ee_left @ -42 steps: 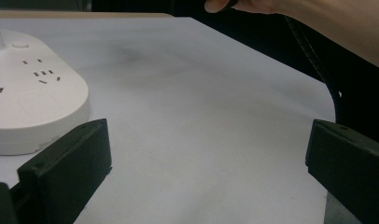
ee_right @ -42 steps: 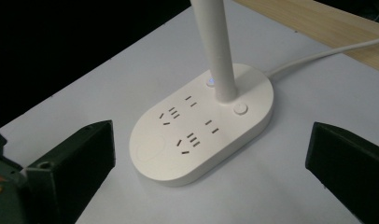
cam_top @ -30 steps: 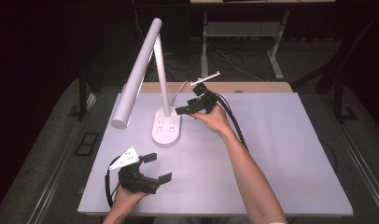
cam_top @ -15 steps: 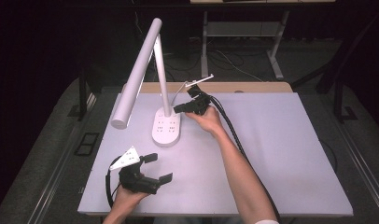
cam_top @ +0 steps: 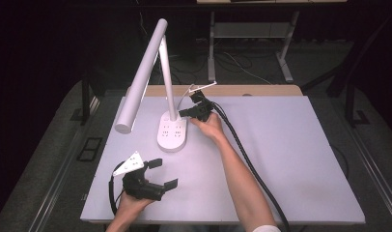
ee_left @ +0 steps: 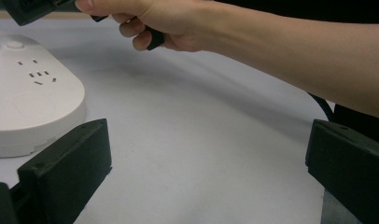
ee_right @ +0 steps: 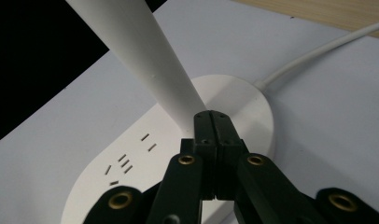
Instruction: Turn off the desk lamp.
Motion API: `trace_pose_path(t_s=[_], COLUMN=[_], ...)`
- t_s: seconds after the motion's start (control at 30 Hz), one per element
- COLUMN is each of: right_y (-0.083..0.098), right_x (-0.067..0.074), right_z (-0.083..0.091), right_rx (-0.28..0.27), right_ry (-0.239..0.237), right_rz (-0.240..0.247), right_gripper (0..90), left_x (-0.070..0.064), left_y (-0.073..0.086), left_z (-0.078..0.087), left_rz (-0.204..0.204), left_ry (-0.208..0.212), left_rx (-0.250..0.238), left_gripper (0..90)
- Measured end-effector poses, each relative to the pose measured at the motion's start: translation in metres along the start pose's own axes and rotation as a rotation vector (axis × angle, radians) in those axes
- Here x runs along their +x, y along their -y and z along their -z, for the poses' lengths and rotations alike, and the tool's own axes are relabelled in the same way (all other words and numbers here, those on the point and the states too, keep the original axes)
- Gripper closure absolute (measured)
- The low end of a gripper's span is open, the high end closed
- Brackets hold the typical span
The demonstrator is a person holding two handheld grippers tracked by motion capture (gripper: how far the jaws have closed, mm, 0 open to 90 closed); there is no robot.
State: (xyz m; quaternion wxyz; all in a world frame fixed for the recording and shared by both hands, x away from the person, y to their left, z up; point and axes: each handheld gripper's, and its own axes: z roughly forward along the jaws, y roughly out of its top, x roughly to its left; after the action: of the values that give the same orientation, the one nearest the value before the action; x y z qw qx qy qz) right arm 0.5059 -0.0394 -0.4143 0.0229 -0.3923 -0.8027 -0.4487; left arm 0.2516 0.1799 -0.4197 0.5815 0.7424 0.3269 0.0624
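Note:
A white desk lamp stands on the table, its base (cam_top: 172,131) carrying socket slots, its stem (cam_top: 167,77) rising to a long head (cam_top: 136,92) that slants down to the left. My right gripper (cam_top: 183,113) hovers at the right side of the base by the stem's foot. In the right gripper view its jaws (ee_right: 213,123) have just been closing and now meet flat with nothing between them, tips over the base (ee_right: 141,144) right by the stem (ee_right: 141,56). My left gripper (cam_top: 163,173) rests near the front left edge, open and empty (ee_left: 206,172), facing the base (ee_left: 29,98).
The lamp's white cord (ee_right: 318,51) runs off the back of the base. A thick black cable (cam_top: 247,164) trails from my right gripper along the forearm. The pale table (cam_top: 290,145) has a wooden strip (cam_top: 261,90) at its far edge; dark floor lies beyond.
My right gripper has sunk a little toward the lamp base and slid left, closer to the stem. The left gripper has stayed put.

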Motion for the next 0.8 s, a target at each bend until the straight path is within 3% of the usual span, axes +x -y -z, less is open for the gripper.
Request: trace_pose_path(t_s=[0.33, 0.43, 0.53, 0.63, 0.8], right_y=[0.009, 0.009, 0.008, 0.01, 0.008], right_x=[-0.007, -0.008, -0.004, -0.007, -0.002], right_z=[-0.017, -0.018, -0.019, -0.019, -0.018], right_rx=[0.0, -0.002, 0.01, 0.002, 0.011], right_ry=[-0.004, -0.012, 0.014, -0.003, 0.026], right_rz=[-0.037, -0.057, -0.049, -0.071, -0.047], right_gripper=[90.0, 90.0, 90.0, 90.0, 90.0], left_x=[0.0, 0.001, 0.001, 0.0, 0.001], left_y=[0.0, 0.0, 0.0, 0.0, 0.0], left_z=[0.0, 0.0, 0.0, 0.0, -0.001], left_rz=[-0.001, 0.004, 0.008, 0.006, 0.01], left_ry=[0.001, -0.005, -0.004, -0.001, -0.001], left_rx=[0.001, 0.0, -0.003, -0.003, -0.003], left_gripper=[0.0, 0.0, 0.0, 0.0, 0.0])
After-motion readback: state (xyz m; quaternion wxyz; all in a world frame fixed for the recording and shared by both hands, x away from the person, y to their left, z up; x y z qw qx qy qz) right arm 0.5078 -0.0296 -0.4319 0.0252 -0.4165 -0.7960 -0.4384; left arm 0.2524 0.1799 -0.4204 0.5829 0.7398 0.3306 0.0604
